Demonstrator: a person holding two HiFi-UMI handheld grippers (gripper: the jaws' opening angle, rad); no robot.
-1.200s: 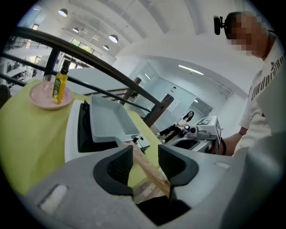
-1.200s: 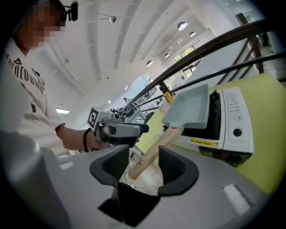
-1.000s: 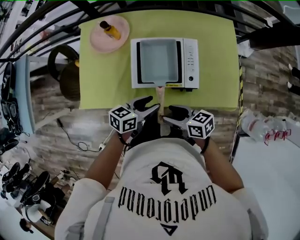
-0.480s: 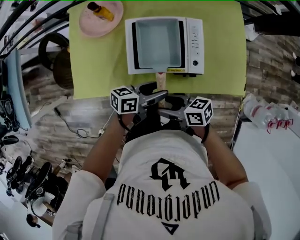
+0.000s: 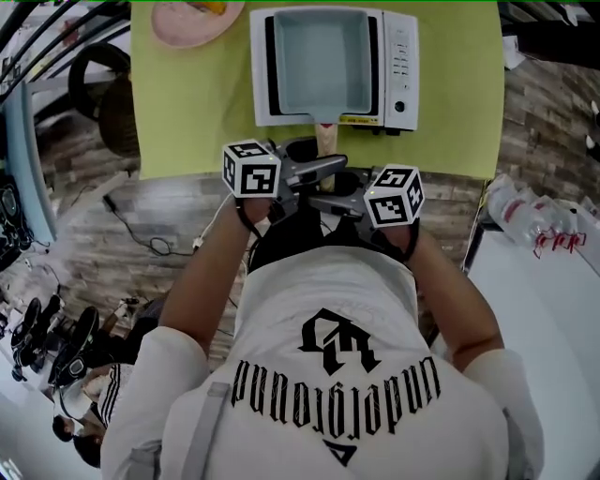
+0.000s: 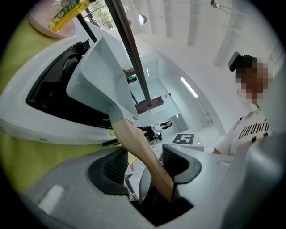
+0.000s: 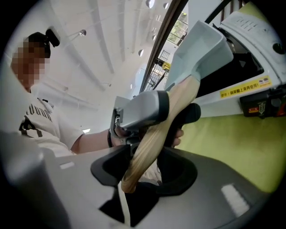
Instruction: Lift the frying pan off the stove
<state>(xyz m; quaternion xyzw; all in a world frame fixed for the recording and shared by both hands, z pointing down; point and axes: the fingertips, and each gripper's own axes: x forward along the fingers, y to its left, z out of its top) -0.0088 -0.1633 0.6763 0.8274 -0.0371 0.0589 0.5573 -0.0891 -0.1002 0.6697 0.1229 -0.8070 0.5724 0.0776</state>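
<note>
A square pale blue frying pan [image 5: 317,56] sits on the white stove [image 5: 398,66], its wooden handle [image 5: 325,141] pointing toward me over the table edge. My left gripper [image 5: 314,159] straddles the handle from the left. In the left gripper view the handle [image 6: 134,138] runs between the jaws [image 6: 145,156], leaning on the right pad with a gap on the left, as they close. My right gripper [image 5: 330,190] comes from the right, nearer the handle's end. Its jaws [image 7: 143,167] are closing round the handle [image 7: 170,112], with a gap still showing on one side.
A pink plate [image 5: 187,21] with a yellow bottle lies at the far left of the green tablecloth [image 5: 187,103]. The stove's control panel [image 5: 403,56] is on its right side. A white table [image 5: 544,319] and bagged bottles [image 5: 525,220] stand at the right.
Both grippers have moved forward to the table edge and drawn together, so the pan's handle now lies between each pair of jaws. The pan has not moved.
</note>
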